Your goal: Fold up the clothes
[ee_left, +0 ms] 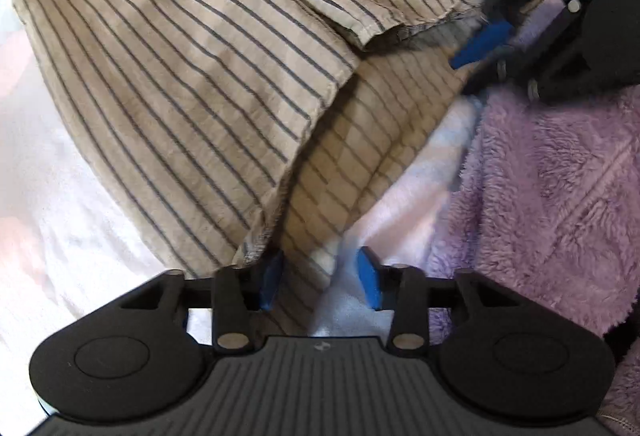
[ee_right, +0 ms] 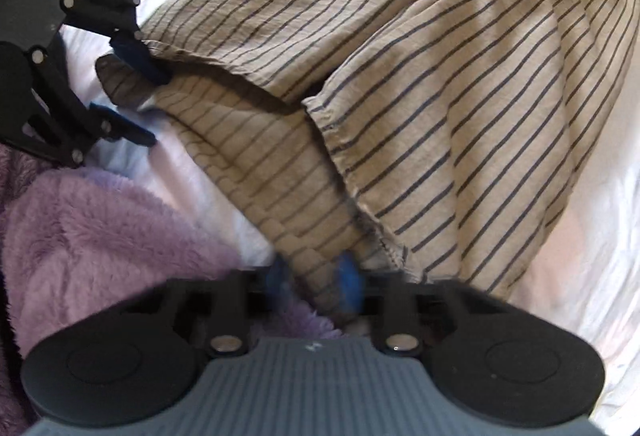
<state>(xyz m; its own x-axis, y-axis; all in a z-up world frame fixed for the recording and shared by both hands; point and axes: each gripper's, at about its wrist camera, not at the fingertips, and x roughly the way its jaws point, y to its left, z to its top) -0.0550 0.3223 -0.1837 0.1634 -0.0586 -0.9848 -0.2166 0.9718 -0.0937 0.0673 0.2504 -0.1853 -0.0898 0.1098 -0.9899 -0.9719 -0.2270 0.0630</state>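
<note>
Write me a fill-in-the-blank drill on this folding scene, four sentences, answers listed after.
1. The tan garment is patterned with dark ____.
2. The fluffy blanket beside the garment is ____ in colour.
3. Both grippers have finger pads coloured ____.
4. The right gripper is shut on the garment, while the left gripper stands ____, with cloth between its fingers.

Missing words: stripes; purple; blue; open

no readable text, labels or numbers anywhere
</note>
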